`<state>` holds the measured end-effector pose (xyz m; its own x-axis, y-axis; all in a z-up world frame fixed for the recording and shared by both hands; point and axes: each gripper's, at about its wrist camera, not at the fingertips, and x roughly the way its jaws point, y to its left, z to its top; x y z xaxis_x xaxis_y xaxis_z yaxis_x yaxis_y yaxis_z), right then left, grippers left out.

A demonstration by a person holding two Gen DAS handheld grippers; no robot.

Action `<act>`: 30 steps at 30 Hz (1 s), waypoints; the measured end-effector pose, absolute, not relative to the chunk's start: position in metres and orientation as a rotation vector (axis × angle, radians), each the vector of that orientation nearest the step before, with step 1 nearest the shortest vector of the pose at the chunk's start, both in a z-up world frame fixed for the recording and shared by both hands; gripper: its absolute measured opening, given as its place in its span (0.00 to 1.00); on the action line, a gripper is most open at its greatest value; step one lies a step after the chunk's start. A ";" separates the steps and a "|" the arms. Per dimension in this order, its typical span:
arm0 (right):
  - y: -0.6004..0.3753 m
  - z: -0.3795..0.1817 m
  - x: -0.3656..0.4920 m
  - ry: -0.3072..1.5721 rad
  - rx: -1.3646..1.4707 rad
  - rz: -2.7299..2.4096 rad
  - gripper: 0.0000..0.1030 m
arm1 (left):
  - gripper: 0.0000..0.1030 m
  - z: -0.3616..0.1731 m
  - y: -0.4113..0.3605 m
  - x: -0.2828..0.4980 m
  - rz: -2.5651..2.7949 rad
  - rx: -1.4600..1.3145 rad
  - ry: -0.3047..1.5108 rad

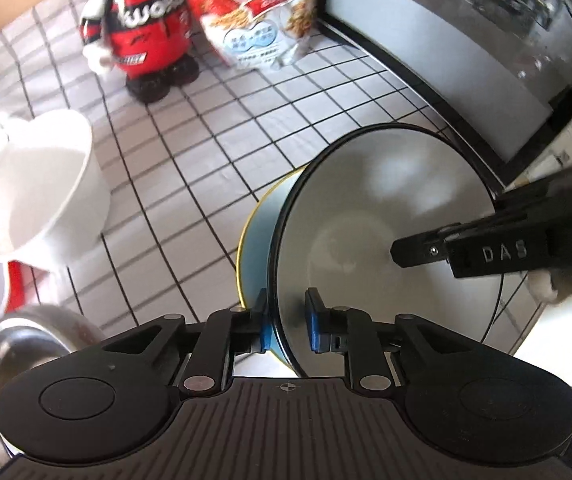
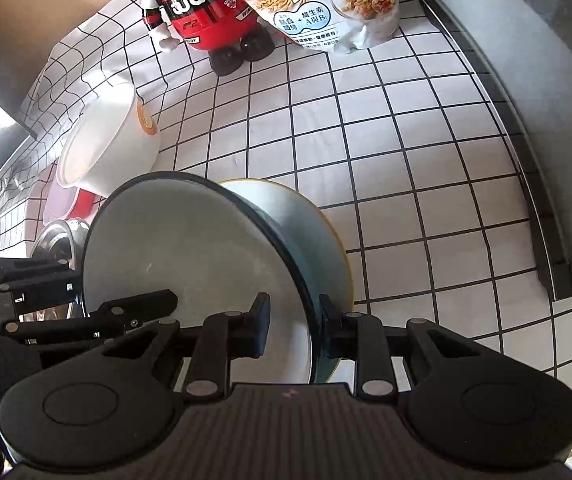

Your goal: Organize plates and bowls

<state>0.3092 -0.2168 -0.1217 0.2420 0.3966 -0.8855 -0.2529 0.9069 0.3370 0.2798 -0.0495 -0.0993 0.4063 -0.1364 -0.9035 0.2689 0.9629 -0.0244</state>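
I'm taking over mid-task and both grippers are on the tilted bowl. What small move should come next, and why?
Probably lower the black-rimmed bowl level into the blue bowl under it. The left gripper and right gripper straddle opposite sides of its rim, it sits tilted, partly nested, so a joint settle seems safest before letting go.

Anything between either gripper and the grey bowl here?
Nothing visible. The left gripper and right gripper each straddle the rim of the grey bowl, one pad inside, one outside. The light blue bowl lies against its outer side.
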 end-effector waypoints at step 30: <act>-0.213 -0.092 0.294 1.058 -0.034 0.366 0.57 | 0.30 -0.091 -0.011 0.281 -0.192 -0.142 1.083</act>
